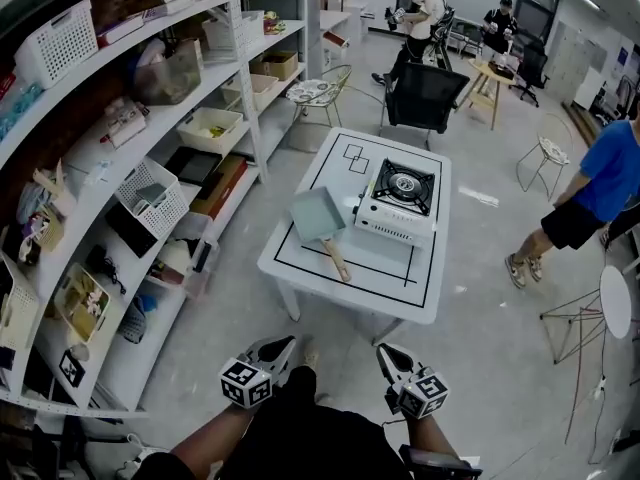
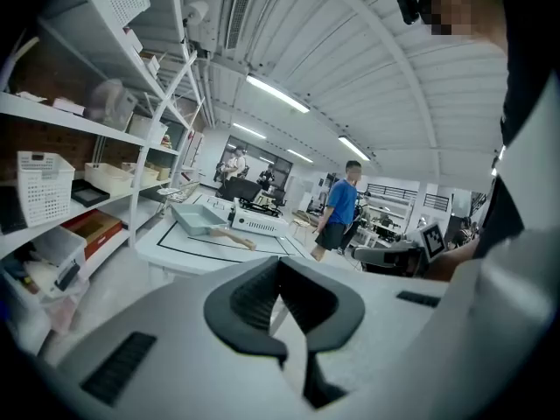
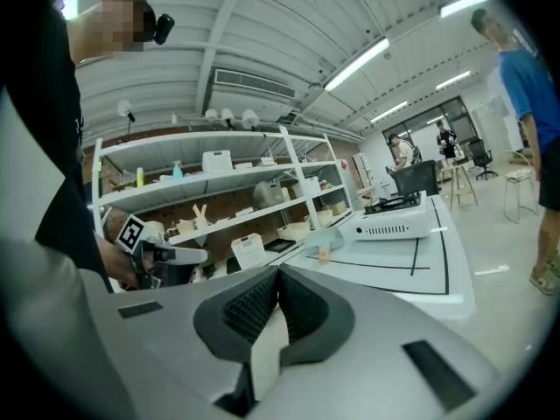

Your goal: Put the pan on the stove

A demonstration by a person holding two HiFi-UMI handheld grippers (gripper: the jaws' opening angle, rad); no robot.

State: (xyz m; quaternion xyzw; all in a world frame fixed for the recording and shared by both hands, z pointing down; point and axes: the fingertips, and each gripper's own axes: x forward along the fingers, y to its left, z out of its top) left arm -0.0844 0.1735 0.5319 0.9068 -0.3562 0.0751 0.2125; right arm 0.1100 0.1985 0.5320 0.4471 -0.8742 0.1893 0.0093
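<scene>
A square pale blue pan point(image 1: 318, 215) with a wooden handle point(image 1: 336, 260) lies on the low white table point(image 1: 300, 268), just left of a white portable gas stove point(image 1: 397, 202). The stove's burner is bare. Both grippers hang close to the person's body, well short of the table. My left gripper point(image 1: 280, 348) and right gripper point(image 1: 391, 354) are shut with nothing between their jaws. The left gripper view shows its shut tips point(image 2: 280, 265) with the pan point(image 2: 197, 217) and stove point(image 2: 256, 222) far ahead. The right gripper view shows its shut tips point(image 3: 278, 274), the stove point(image 3: 394, 221) and the pan point(image 3: 325, 236).
Long white shelving point(image 1: 120, 168) full of baskets and boxes runs along the left. A black chair point(image 1: 425, 93) stands behind the table. A person in a blue shirt point(image 1: 600, 183) walks at the right, near a wire stool point(image 1: 548, 153) and a round white table point(image 1: 615, 303).
</scene>
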